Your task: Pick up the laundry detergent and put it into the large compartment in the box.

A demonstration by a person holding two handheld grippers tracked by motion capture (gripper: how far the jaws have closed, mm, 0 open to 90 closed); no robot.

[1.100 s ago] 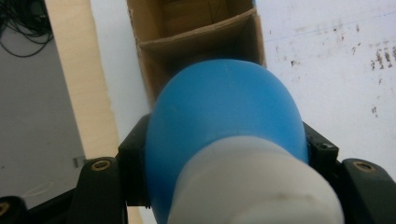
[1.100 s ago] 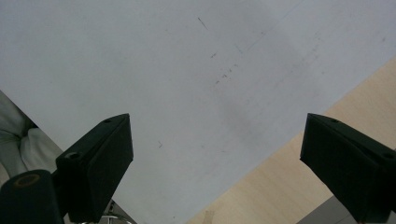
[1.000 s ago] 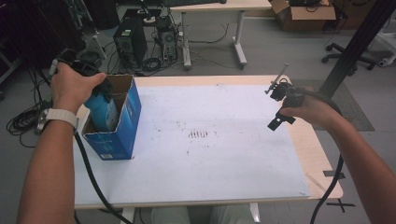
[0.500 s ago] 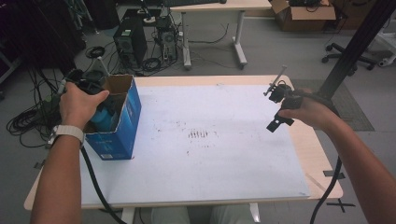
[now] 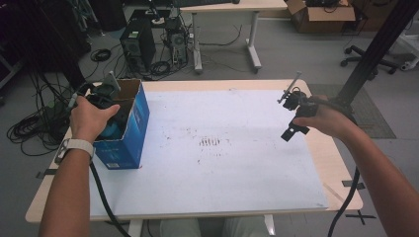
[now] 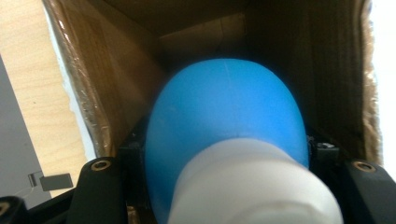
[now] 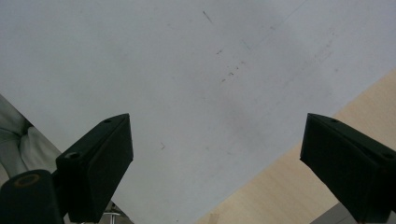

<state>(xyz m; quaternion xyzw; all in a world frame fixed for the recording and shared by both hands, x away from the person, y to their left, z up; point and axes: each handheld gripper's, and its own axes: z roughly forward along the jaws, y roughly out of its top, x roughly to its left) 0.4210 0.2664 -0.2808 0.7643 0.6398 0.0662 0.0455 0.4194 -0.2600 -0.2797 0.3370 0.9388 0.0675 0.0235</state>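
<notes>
A blue rounded object (image 6: 224, 121) with a white end nearest the camera sits between the black jaws of my left gripper (image 6: 226, 154), which is shut on it. It hangs inside an open cardboard box (image 6: 116, 88), brown within. From above, the box (image 5: 129, 136) is blue outside and stands at the table's left edge. My left hand and left gripper (image 5: 106, 123) reach down into its open top, and a bit of the blue object (image 5: 113, 132) shows there. My right gripper (image 5: 291, 129) hovers over the table's right side. In its own view the right gripper (image 7: 215, 154) is open and holds nothing.
A white sheet (image 5: 222, 148) covers most of the wooden table (image 5: 326, 163). Beyond the table are computer towers (image 5: 136, 44), cables on the floor, another desk (image 5: 232, 7) and a black post (image 5: 370, 54) at right.
My left hand has sunk, carrying the blue object down into the box. The right hand has kept still.
</notes>
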